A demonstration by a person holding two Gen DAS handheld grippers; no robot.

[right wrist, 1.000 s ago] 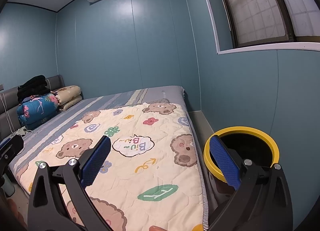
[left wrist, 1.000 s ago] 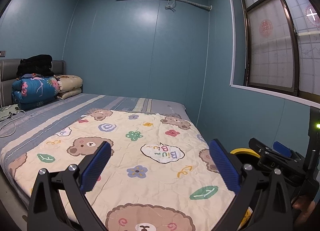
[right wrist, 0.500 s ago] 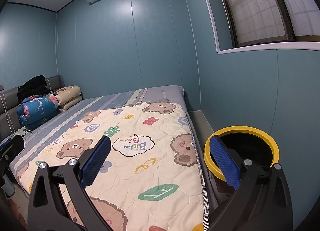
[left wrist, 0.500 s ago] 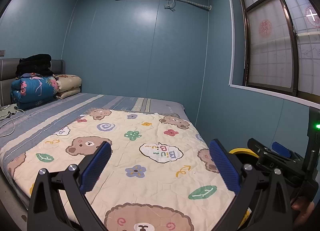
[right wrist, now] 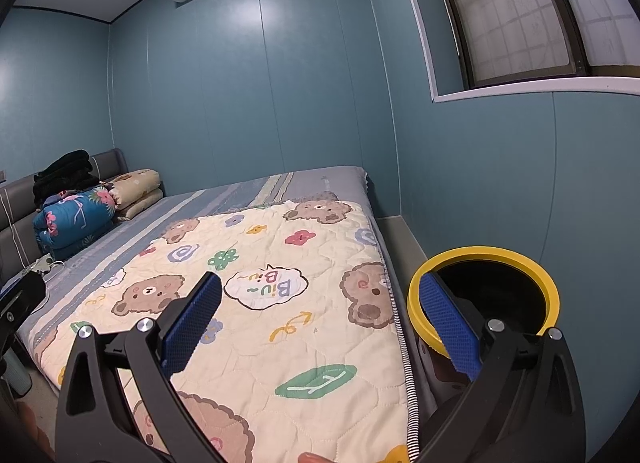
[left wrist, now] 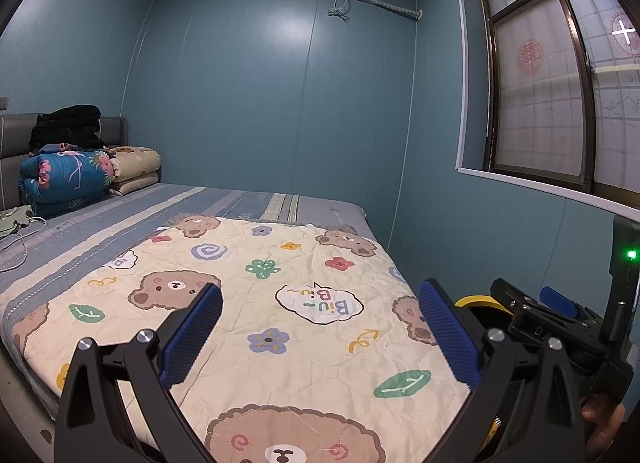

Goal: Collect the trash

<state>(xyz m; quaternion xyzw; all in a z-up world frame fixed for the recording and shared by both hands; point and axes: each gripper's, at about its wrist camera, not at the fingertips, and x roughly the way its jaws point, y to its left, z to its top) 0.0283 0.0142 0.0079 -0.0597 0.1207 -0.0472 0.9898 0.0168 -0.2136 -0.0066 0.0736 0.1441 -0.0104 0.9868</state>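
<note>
A black bin with a yellow rim (right wrist: 484, 259) stands on the floor between the bed and the right wall; its rim (left wrist: 478, 300) also peeks out in the left wrist view. My left gripper (left wrist: 320, 327) hovers open over the foot of the bed, holding nothing. My right gripper (right wrist: 320, 327) is open too, its right finger in front of the bin's rim. The right gripper's body (left wrist: 560, 327) appears at the right of the left wrist view. No loose trash shows on the bed.
A cream bear-print quilt (left wrist: 280, 323) covers the foot of a striped grey bed (left wrist: 120, 223). Folded bedding (left wrist: 68, 179) and a dark garment (left wrist: 66, 125) sit at the headboard. A white cable (left wrist: 20, 235) lies nearby. Walls and a window (left wrist: 560, 103) close the right side.
The left wrist view has shifted slightly, with the bed and bin rim sitting a little lower in frame. The right gripper view is almost unchanged. Both grippers stay open.
</note>
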